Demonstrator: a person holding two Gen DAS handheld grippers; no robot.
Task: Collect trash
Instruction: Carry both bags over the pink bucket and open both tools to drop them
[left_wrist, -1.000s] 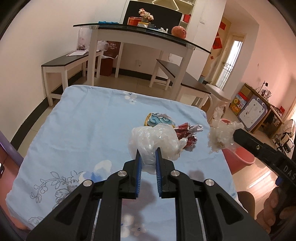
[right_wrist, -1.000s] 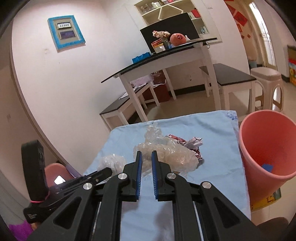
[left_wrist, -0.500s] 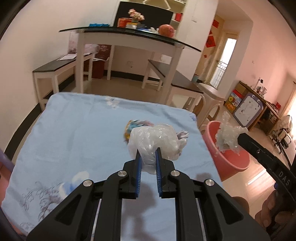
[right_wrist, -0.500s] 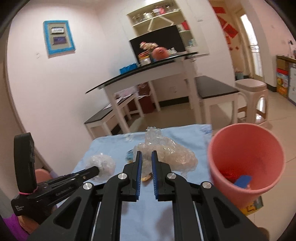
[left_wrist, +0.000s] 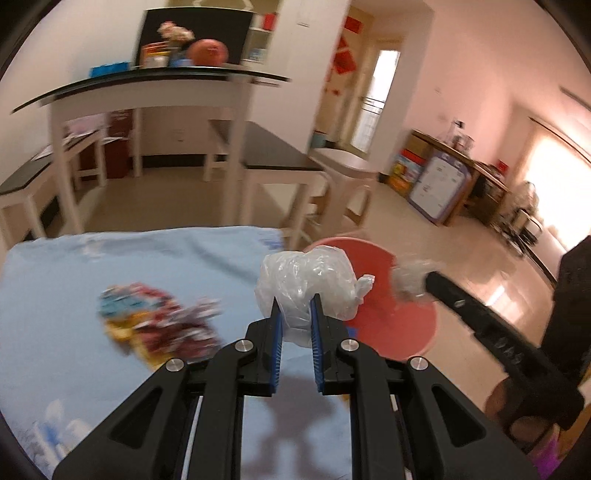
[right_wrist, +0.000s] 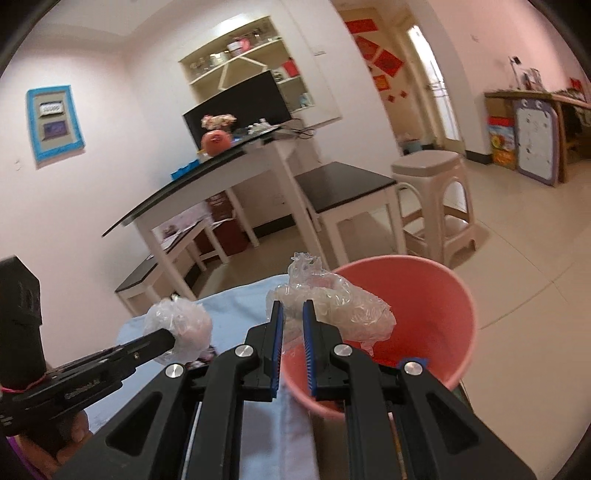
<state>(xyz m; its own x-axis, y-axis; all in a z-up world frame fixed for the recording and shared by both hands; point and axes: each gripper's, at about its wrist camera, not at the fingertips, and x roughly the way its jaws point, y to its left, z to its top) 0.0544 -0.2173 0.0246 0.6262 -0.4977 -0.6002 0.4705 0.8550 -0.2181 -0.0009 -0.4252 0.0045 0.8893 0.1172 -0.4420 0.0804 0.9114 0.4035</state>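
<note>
Both hands have swung over from the middle of the desk toward the pink bucket (right_wrist: 436, 295), which a second ago sat well off to the side. Now the right hand-held gripper (right_wrist: 293, 325) hangs above the bucket's mouth, clamped on a crumpled clear plastic wrap (right_wrist: 332, 295). The left hand-held gripper (left_wrist: 296, 325) is pinched on a balled white plastic bag (left_wrist: 303, 280) and sits above the desk's (left_wrist: 74, 273) blue cloth, near the corner closest to the bucket, not yet over the rim as far as I can judge. A heap of coloured snack wrappers (left_wrist: 155, 325) lies on the cloth, untouched.

To drop cleanly, I'd say the right one should let go only once the wrap is wholly inside the rim line, since film this light can cling to the pads or drift. A small shake may help. The left bag needs carrying further across before release, keeping the two tools from bumping.
</note>
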